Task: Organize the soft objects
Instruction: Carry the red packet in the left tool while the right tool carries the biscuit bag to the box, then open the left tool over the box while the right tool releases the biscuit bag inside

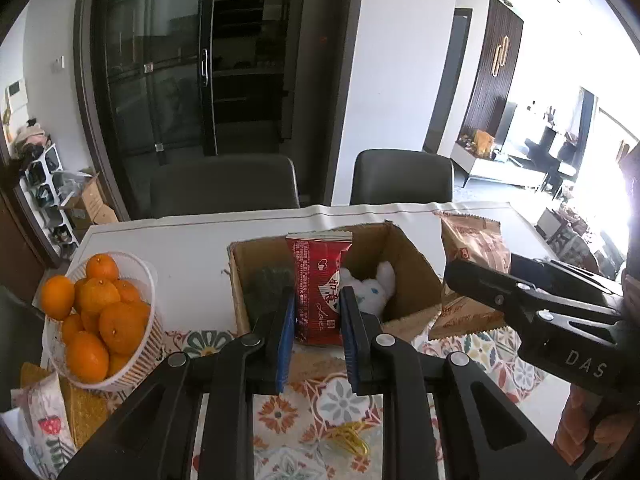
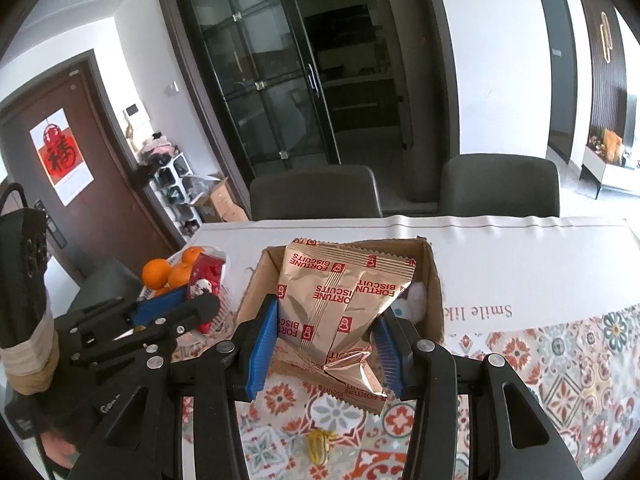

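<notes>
My left gripper is shut on a red snack packet, held upright in front of an open cardboard box. A white plush toy and a dark soft item lie inside the box. My right gripper is shut on gold Fortune Biscuits packets, which look like two overlapping ones, above the box's near edge. The plush peeks out behind them. The left gripper with its red packet shows at the left of the right wrist view. In the left wrist view the right gripper comes in from the right.
A white basket of oranges stands left of the box. A patterned cloth covers the near table. A small yellow item lies on it below the grippers. Two dark chairs stand at the far edge. A wrapped snack lies at the lower left.
</notes>
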Demonstrator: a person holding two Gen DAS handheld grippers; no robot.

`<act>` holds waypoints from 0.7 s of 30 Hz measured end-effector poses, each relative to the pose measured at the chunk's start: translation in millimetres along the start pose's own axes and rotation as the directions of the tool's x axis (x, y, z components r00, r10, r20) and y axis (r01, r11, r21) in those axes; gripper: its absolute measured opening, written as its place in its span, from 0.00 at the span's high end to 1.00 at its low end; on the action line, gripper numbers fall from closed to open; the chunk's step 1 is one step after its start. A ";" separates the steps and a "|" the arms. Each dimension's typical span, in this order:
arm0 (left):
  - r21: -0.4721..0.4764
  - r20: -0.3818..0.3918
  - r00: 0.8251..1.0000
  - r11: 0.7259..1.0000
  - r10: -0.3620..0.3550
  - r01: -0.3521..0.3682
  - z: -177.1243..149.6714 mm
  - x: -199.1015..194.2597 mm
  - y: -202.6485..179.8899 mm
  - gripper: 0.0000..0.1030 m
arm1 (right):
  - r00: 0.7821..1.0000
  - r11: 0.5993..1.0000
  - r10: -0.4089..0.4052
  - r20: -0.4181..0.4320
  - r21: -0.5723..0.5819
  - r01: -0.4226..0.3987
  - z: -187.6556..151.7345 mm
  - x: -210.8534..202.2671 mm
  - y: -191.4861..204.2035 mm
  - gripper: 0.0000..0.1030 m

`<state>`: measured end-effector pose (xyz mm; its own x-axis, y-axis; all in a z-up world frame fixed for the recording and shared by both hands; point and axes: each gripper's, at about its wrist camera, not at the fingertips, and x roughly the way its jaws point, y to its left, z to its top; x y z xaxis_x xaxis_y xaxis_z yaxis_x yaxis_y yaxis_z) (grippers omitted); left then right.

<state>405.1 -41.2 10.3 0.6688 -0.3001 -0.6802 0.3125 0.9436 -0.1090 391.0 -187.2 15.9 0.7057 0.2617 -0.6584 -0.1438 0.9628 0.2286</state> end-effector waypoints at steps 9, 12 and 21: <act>-0.010 -0.057 0.998 1.000 -0.001 0.000 19.8 40.0 10.3 0.78 | 0.999 1.000 0.002 -0.052 0.011 -0.001 23.0 42.8 -14.5 0.54; -0.018 -0.090 0.996 1.000 -0.010 0.008 23.6 56.1 13.2 0.78 | 0.996 1.000 0.002 -0.084 0.012 -0.001 27.4 59.0 -18.6 0.54; -0.017 -0.213 0.977 1.000 -0.011 0.007 21.4 108.2 16.3 0.78 | 0.983 0.999 -0.009 -0.184 0.028 0.015 27.3 105.4 -35.7 0.54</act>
<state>497.0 -61.3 -49.6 0.5062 -0.2737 -0.8178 0.3056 0.9437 -0.1267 489.5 -195.9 -42.1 0.5674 0.2606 -0.7811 -0.1137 0.9643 0.2391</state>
